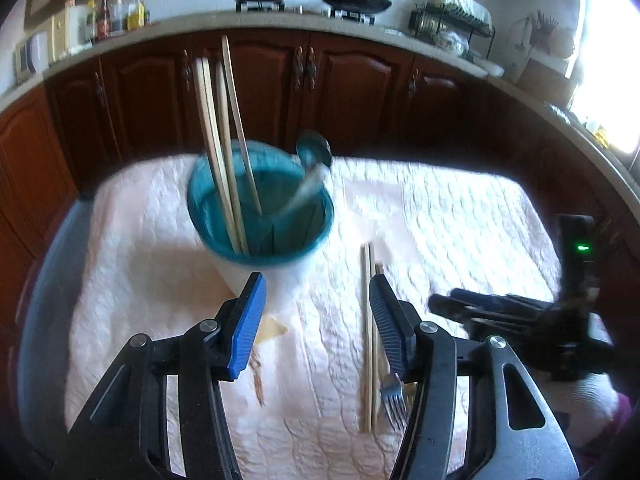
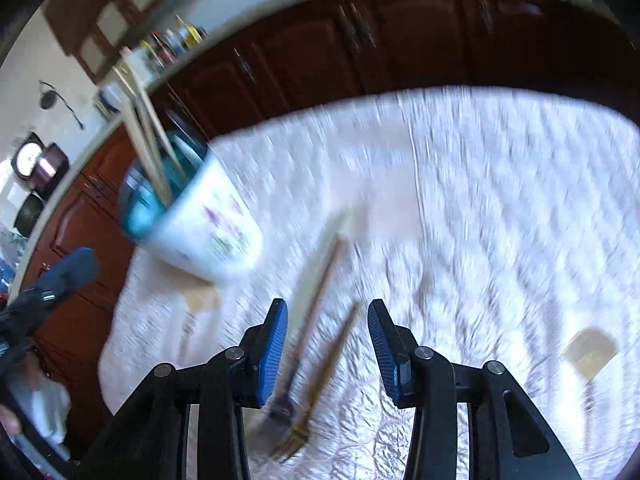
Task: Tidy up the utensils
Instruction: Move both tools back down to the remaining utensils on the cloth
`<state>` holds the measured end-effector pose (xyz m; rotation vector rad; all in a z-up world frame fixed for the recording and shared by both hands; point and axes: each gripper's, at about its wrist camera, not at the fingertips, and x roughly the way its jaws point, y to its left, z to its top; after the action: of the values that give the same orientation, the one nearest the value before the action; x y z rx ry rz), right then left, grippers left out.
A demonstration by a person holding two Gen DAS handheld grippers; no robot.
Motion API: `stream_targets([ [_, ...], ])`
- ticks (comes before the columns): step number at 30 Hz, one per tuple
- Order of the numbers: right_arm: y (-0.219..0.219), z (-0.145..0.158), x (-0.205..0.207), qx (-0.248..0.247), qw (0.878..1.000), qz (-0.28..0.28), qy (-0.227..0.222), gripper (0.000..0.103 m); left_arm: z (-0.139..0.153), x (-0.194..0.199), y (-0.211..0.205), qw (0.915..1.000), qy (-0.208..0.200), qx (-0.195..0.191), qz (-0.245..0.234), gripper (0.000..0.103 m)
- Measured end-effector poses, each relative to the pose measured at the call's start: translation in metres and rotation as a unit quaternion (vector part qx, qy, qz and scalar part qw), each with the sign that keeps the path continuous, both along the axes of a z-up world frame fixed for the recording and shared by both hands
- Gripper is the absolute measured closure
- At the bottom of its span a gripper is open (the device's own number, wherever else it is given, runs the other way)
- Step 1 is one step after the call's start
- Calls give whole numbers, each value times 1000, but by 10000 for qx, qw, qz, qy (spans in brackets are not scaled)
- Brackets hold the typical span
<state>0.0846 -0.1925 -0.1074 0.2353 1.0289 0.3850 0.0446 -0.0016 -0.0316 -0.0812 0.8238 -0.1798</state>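
Two grippers are seen above a white quilted cloth (image 1: 440, 216) with their jaws apart and nothing held between them. The left gripper (image 1: 318, 300) is spread wide; a holder (image 1: 260, 216) with a teal inside is seen just beyond its left finger (image 1: 248, 324). Four chopsticks (image 1: 224, 136) and a spoon (image 1: 314, 160) are stood in the holder, leaning on its rim. A loose pair of chopsticks (image 1: 366, 340) is laid on the cloth just inside the right finger (image 1: 386, 320), running from near to far, and a fork (image 1: 394, 400) is partly hidden under that finger, near the camera. The right gripper (image 1: 452, 306) is seen at the far right of this view, low over the cloth.

In the blurred right wrist view, the right gripper (image 2: 328, 336) is parted, and the fork (image 2: 286, 400) and a second, brownish utensil (image 2: 324, 376) are lain on the cloth between and below its fingers, not touched. The holder (image 2: 200, 216) is placed far left of it, well apart. A wooden spatula (image 2: 588, 352) is laid to the right.
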Motion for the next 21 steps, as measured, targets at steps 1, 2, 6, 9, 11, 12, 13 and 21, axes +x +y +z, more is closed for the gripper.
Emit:
stream_targets([
  [1,1,-10,2,-59,9999,12,108,67,-4,0,-2,10000,54,-3,-37,50],
  [2,2,-20,4,-126,9997,-1,232,67,-9,-2,-4,9999,111,10,-80,50],
  [6,2,-34,6,23,9993,-94,356,67,-33,-3,-16,9988,372,77,-297,50],
  [9,6,-34,11,86,9991,-69,397,67,-52,1,-25,9967,650,21,-475,50],
  [11,11,-37,17,78,9988,-15,488,67,-64,5,-31,9950,827,25,-556,50],
  [12,13,-39,20,61,9986,1,516,67,-69,7,-33,9943,897,35,-578,50],
  [13,16,-42,21,23,9986,19,533,67,-73,8,-35,9935,963,44,-600,50],
  [21,40,-45,36,-341,9985,213,382,67,-100,16,-50,9887,1315,148,-709,50],
])
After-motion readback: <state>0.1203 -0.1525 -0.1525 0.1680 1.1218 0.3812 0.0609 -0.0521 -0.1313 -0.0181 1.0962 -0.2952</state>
